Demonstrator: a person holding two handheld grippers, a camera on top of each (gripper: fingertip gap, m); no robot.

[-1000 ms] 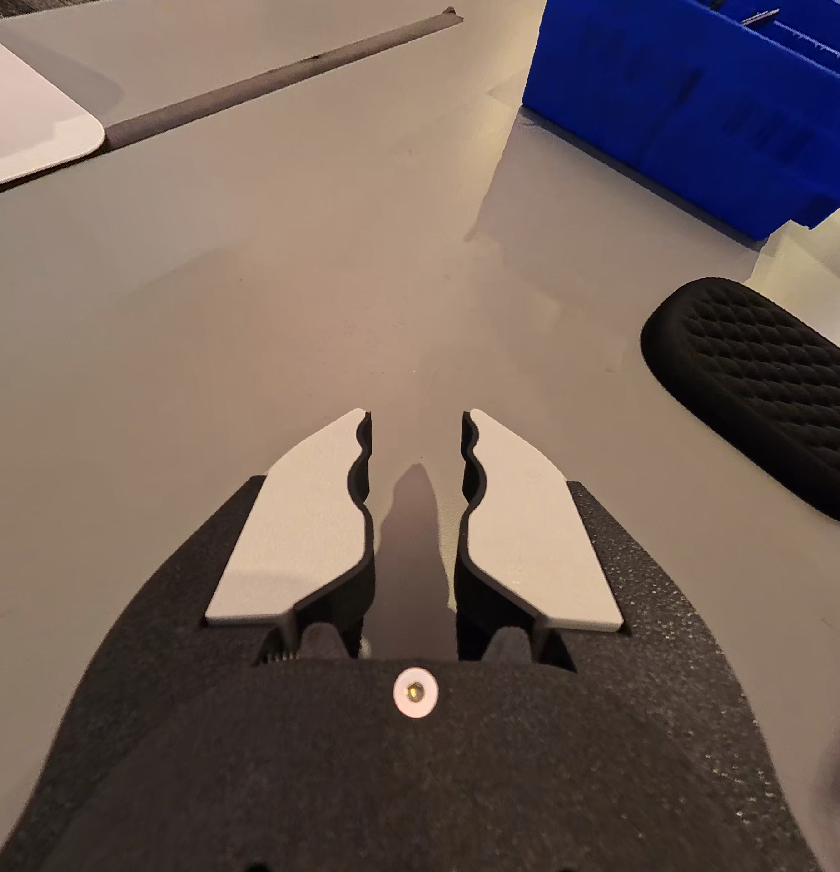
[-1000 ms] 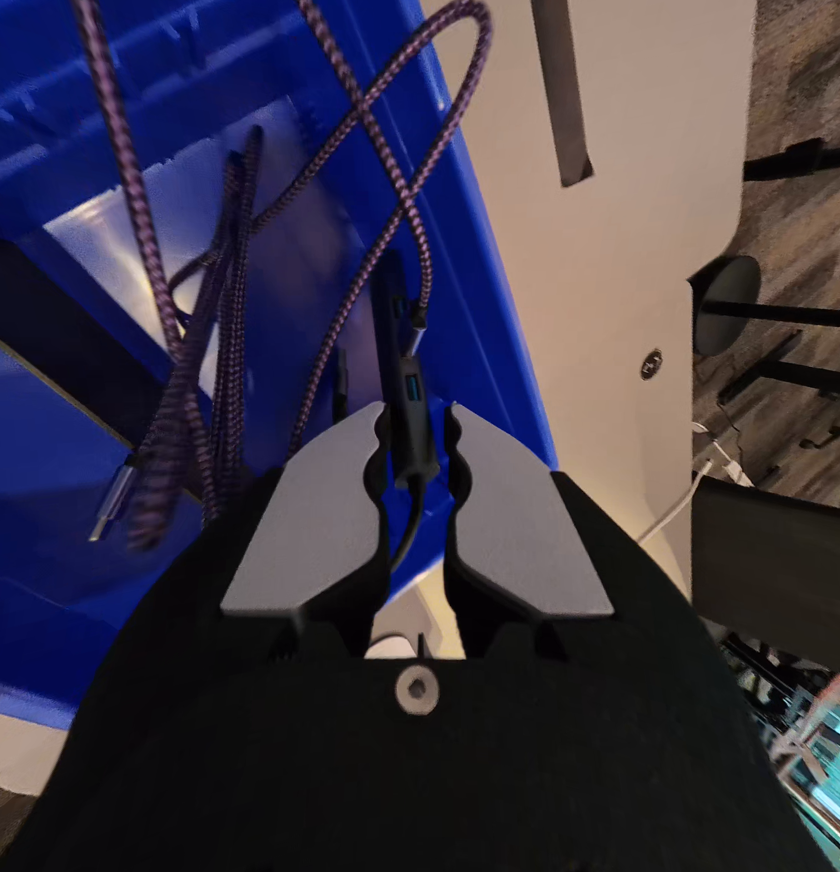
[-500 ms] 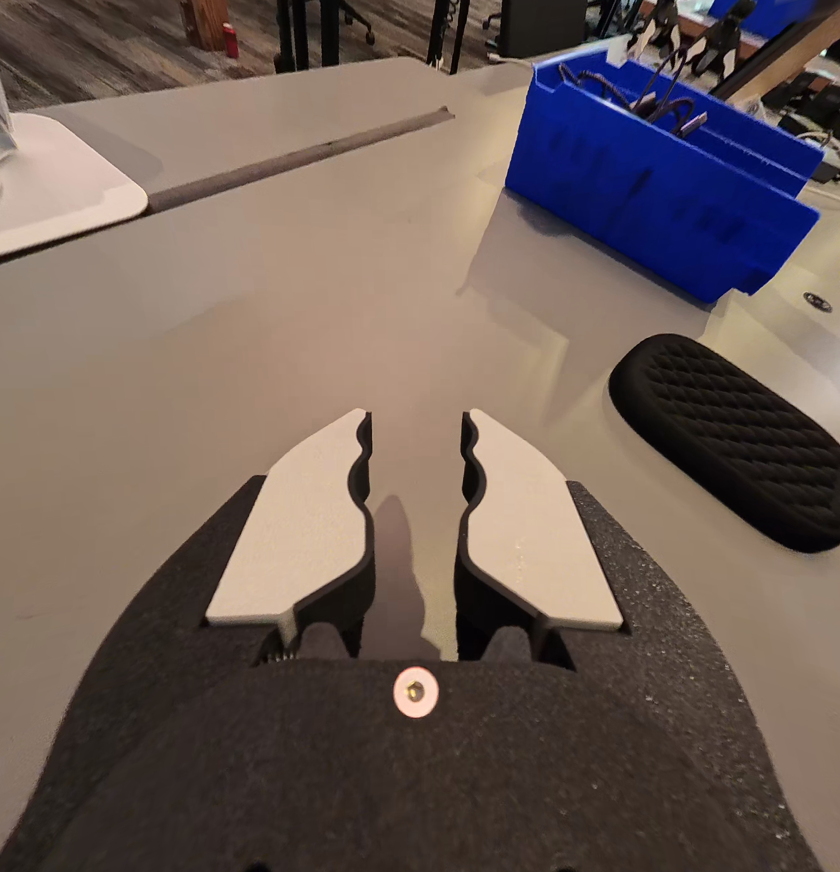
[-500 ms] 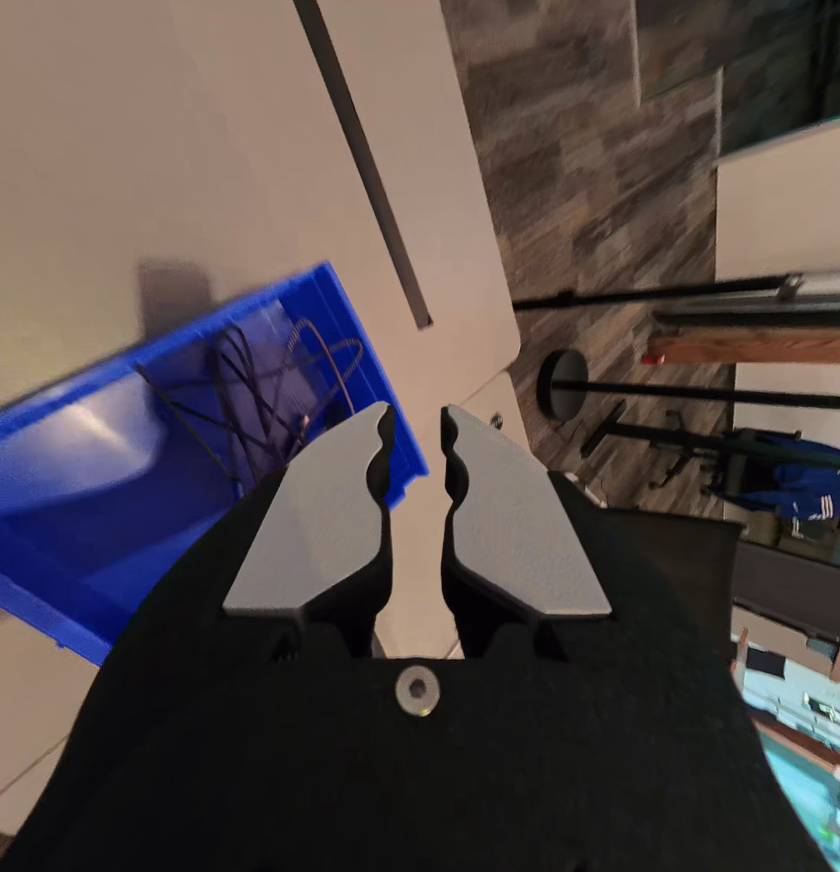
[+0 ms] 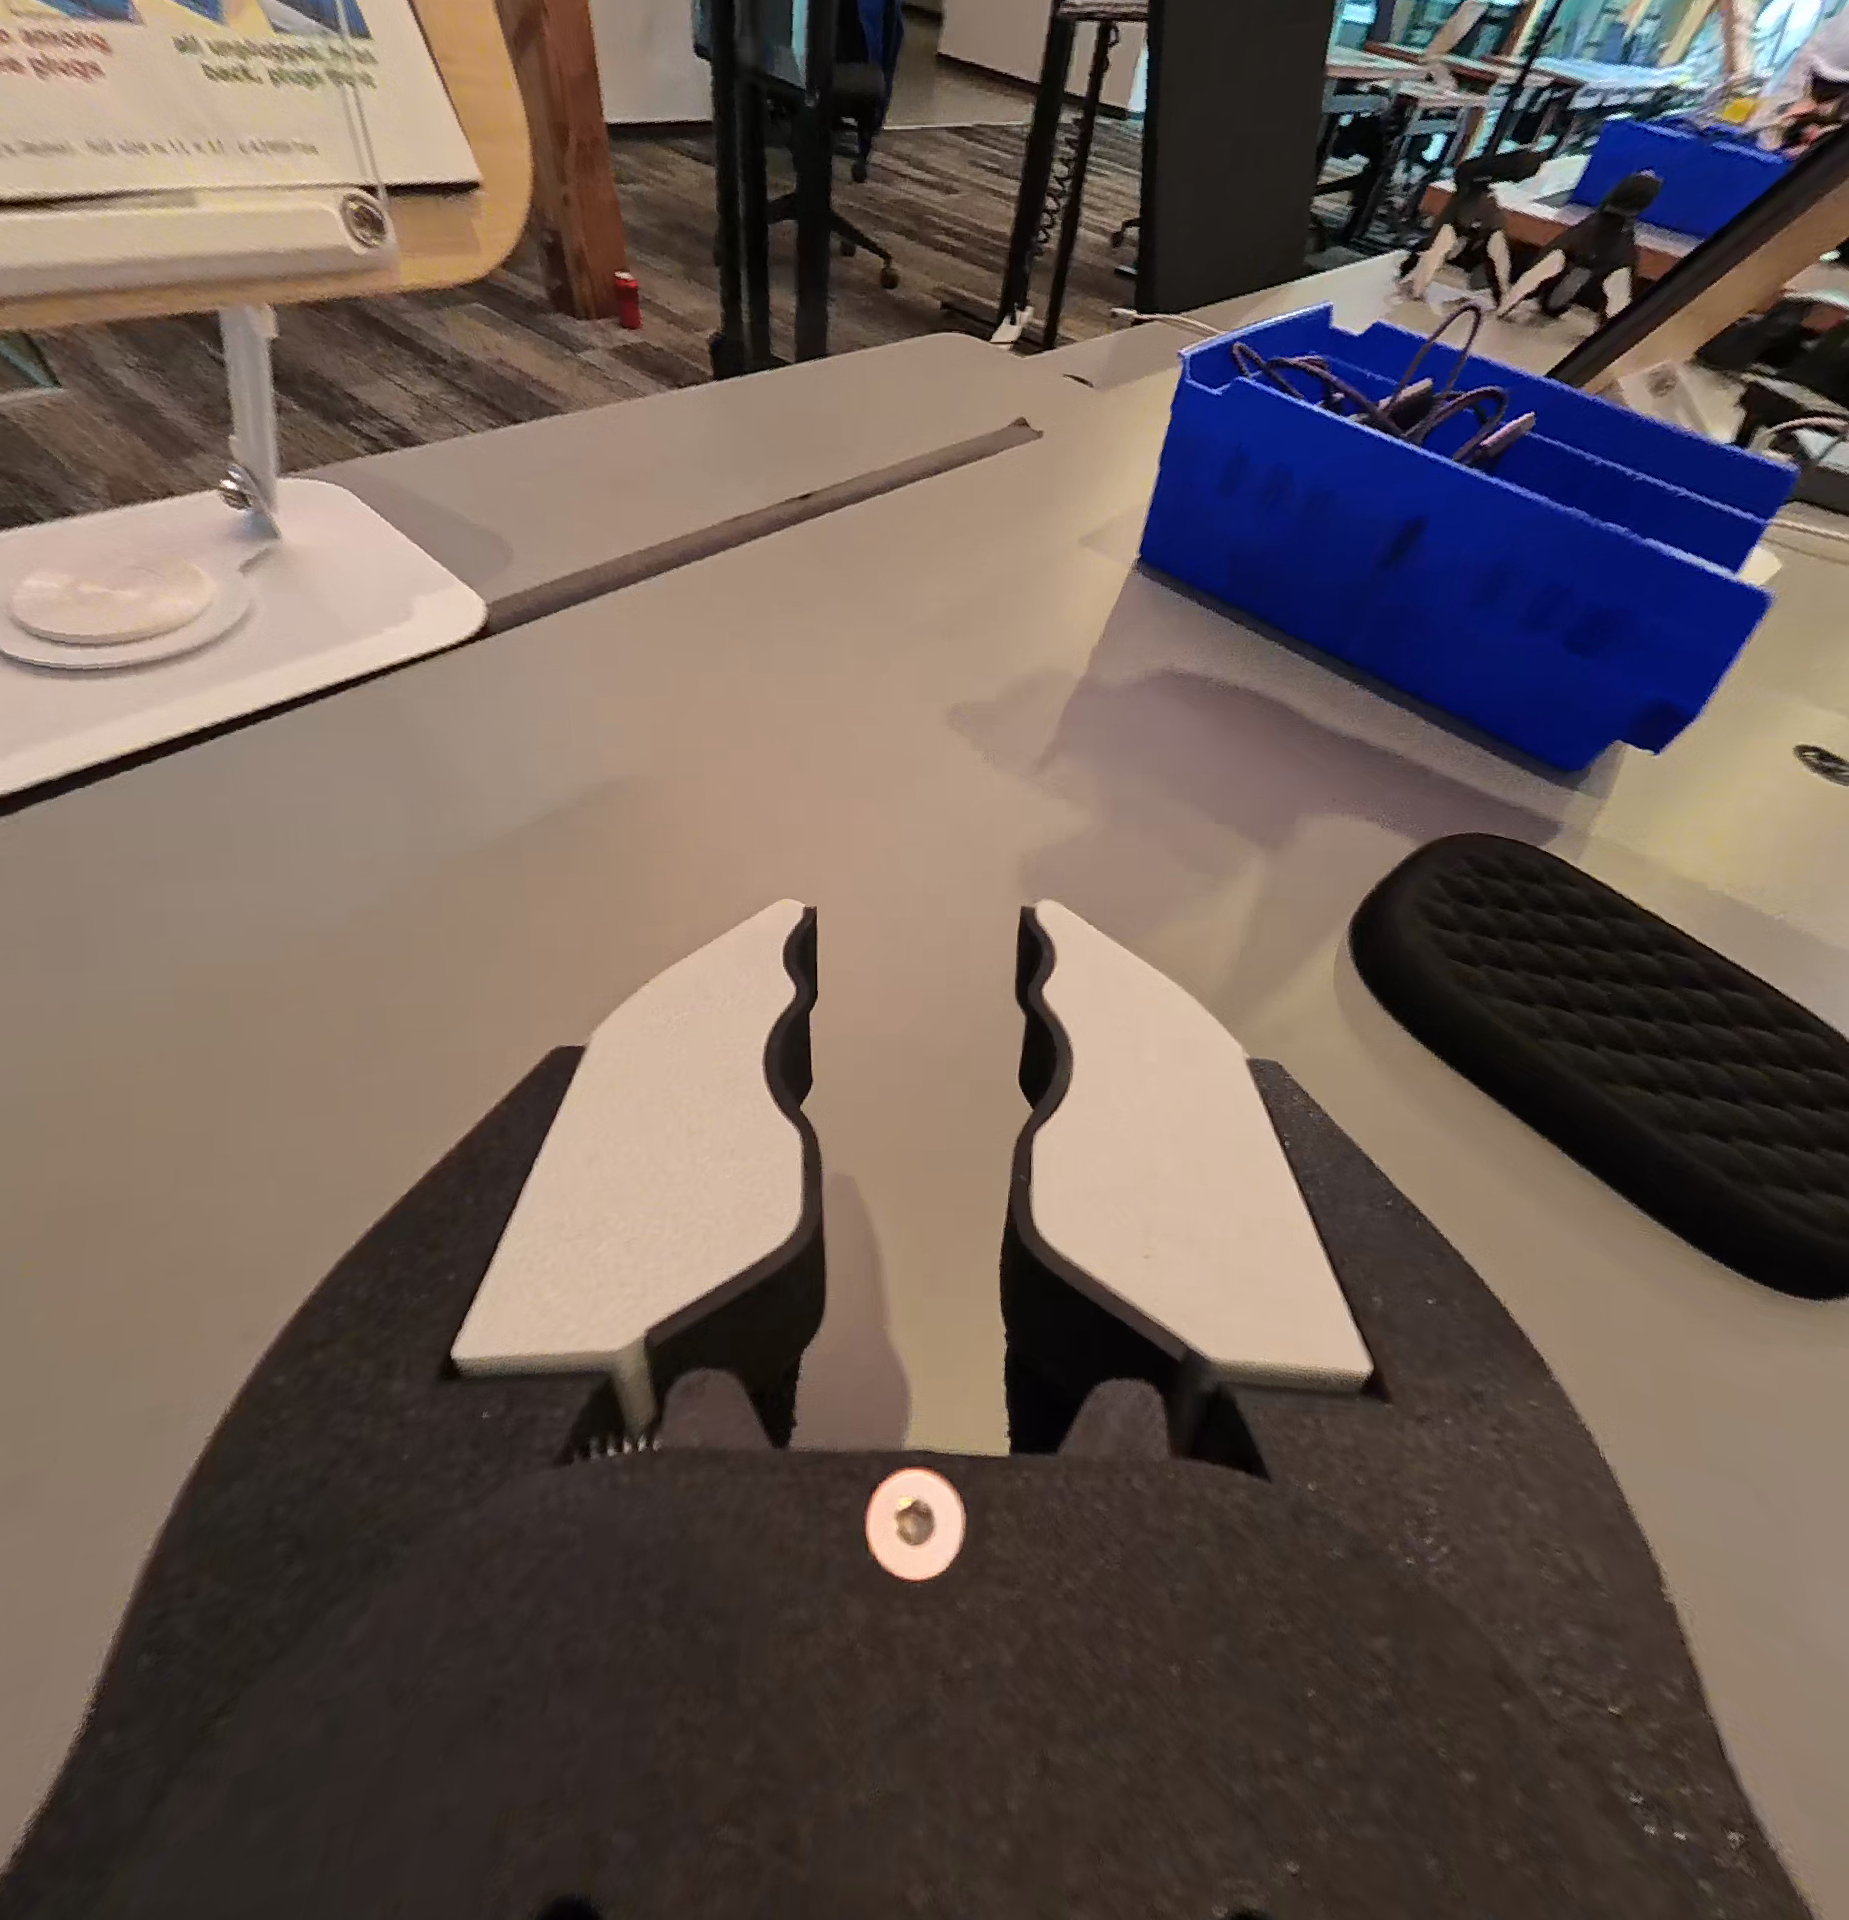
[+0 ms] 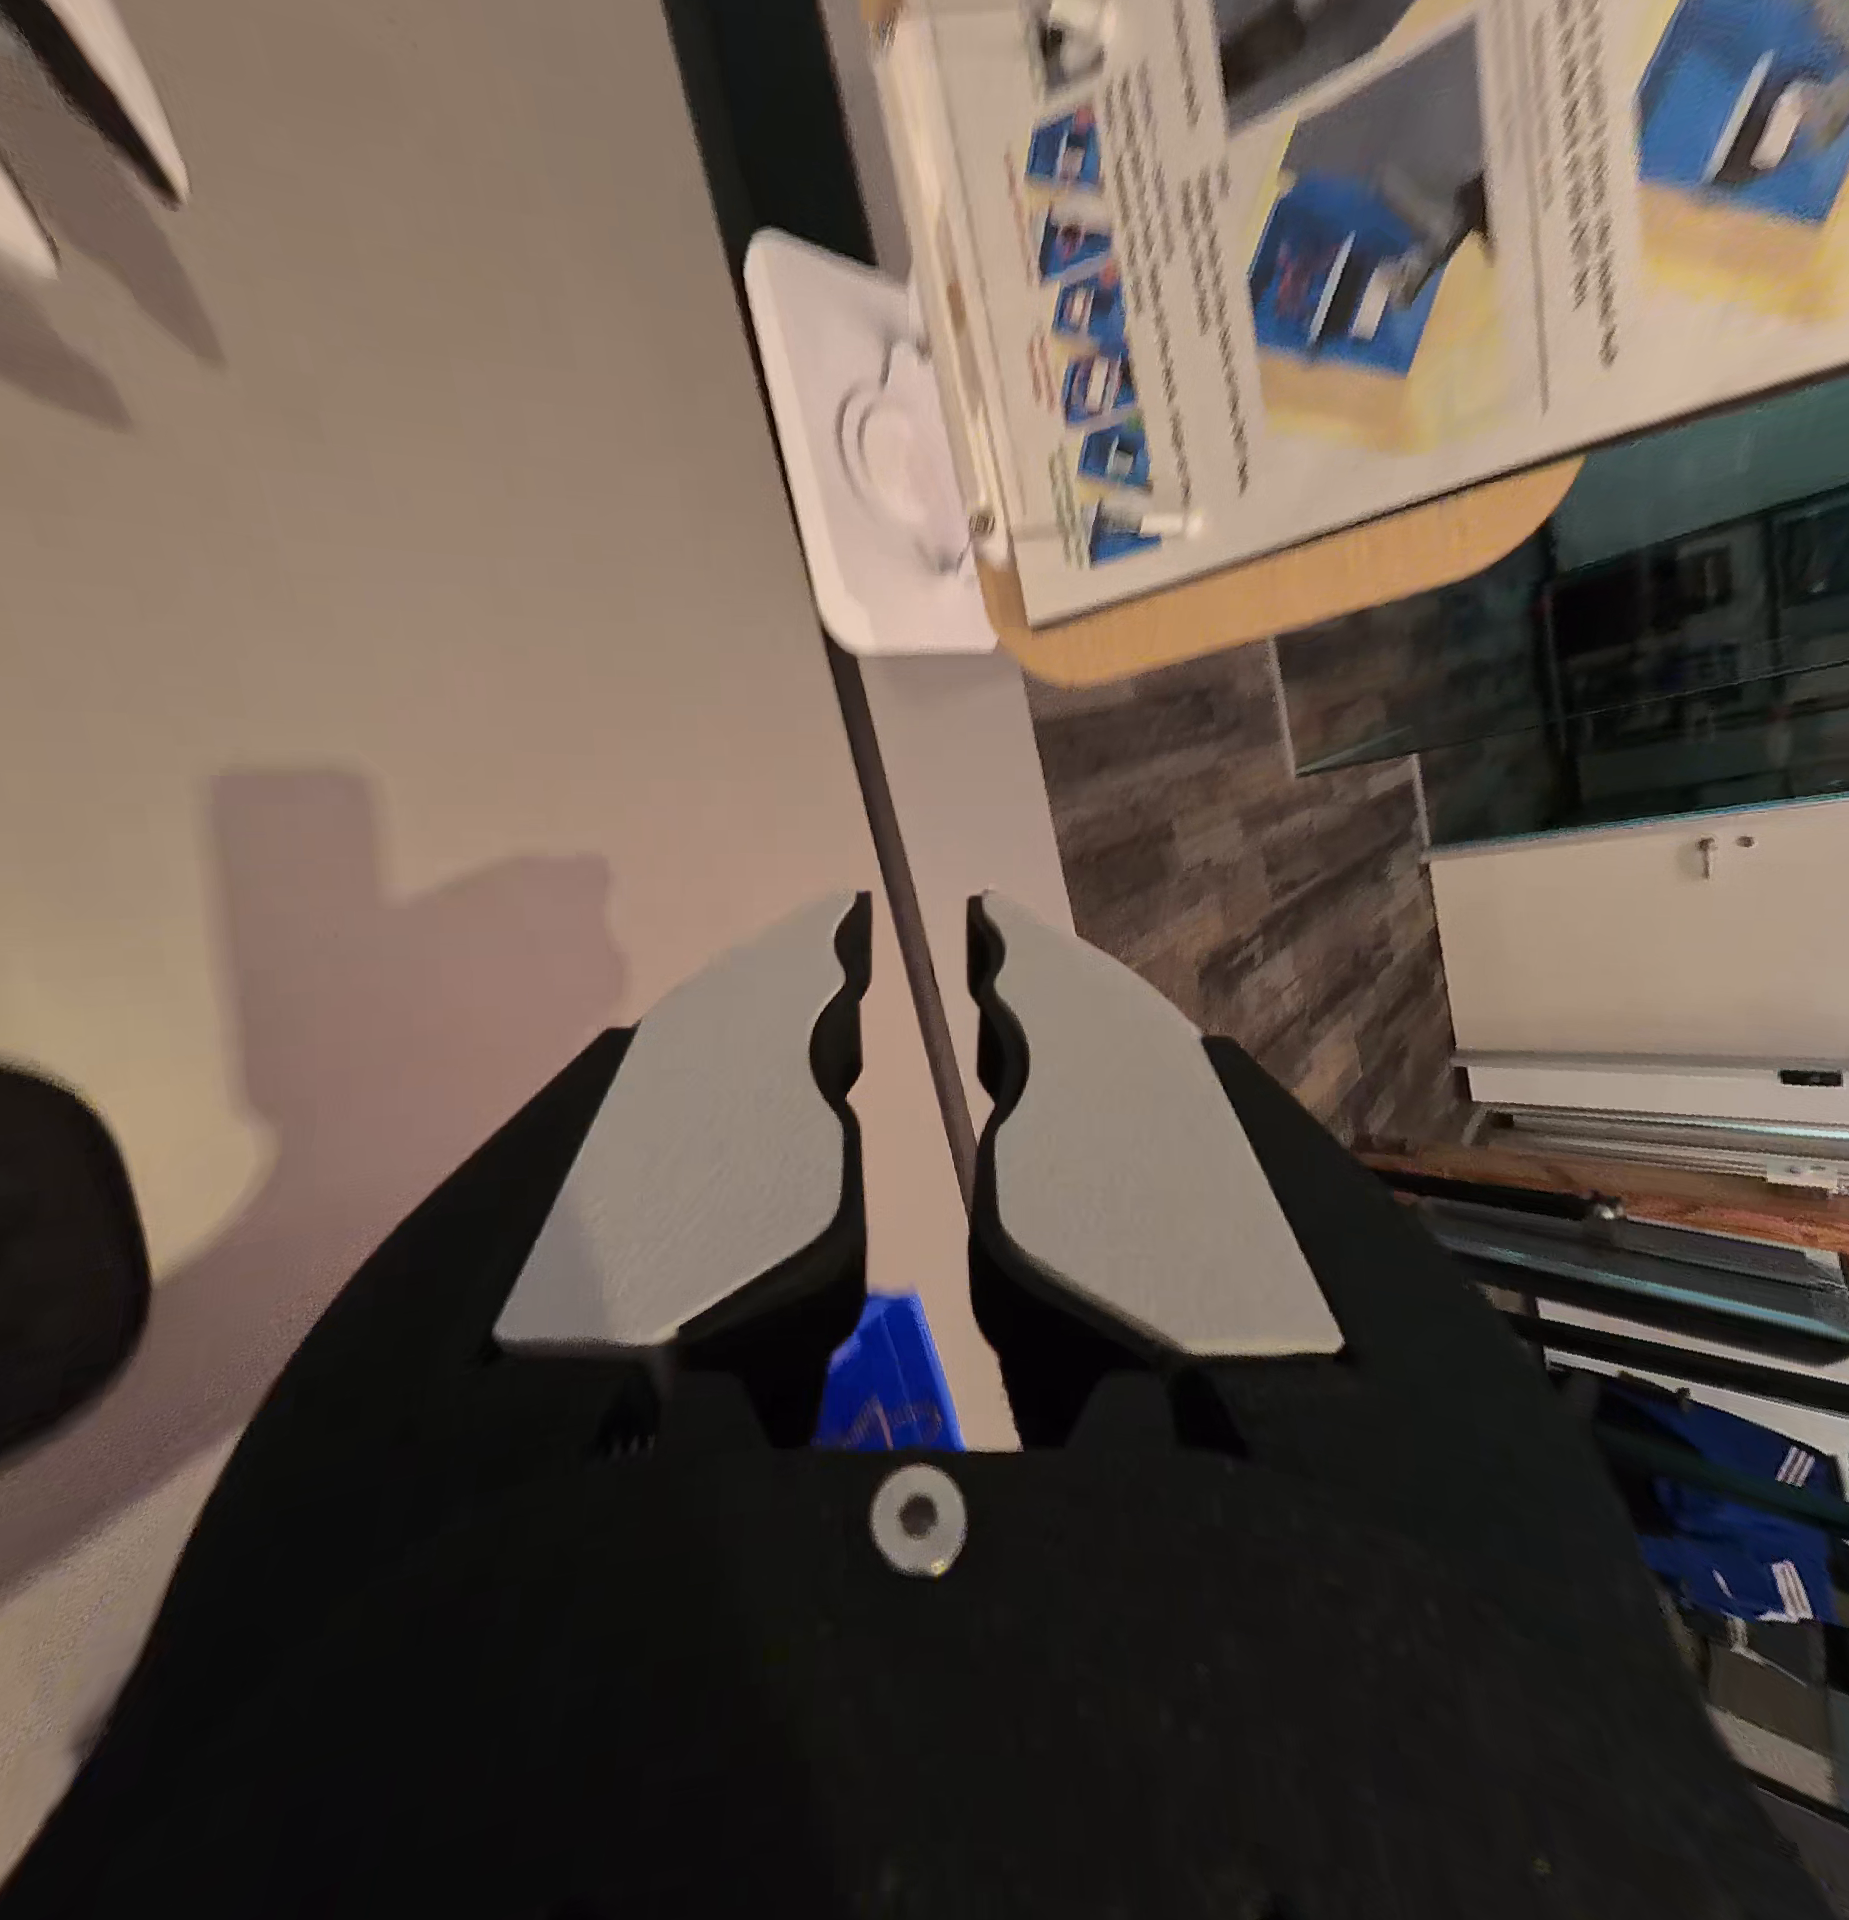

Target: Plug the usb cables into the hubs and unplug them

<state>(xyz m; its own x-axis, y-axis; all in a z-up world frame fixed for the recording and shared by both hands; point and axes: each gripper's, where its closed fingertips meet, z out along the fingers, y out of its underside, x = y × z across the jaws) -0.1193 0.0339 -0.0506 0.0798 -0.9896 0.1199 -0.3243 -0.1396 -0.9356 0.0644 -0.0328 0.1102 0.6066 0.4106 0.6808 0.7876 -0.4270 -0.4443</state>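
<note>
My right tool (image 6: 918, 909) no longer grips the dark hub it clamped a second ago over the blue bin (image 5: 1460, 561); its jaws now stand apart with nothing between them, and it has swung off the bin toward the white stand base (image 6: 858, 436). Only a blue corner of the bin (image 6: 884, 1382) shows behind its fingers; this view is motion-blurred. My left tool (image 5: 917, 914) is unchanged in state: jaws parted, empty, above bare grey worktop (image 5: 484, 883). Its view has tilted up, so the bin now shows whole.

The usb cables (image 5: 1419, 400), purple and black braided, lie looped inside the bin, which sits well beyond and right of the left tool. The hub I cannot make out in either view.

Materials: bin is rigid moulded plastic with ribbed walls; tool fingers (image 5: 671, 1143) are flat matte grey plates with wavy black inner edges. Nearer than the bin lies a black oblong pad (image 5: 1626, 1049), quilted with a diamond pattern. The worktop is smooth and matte.
</note>
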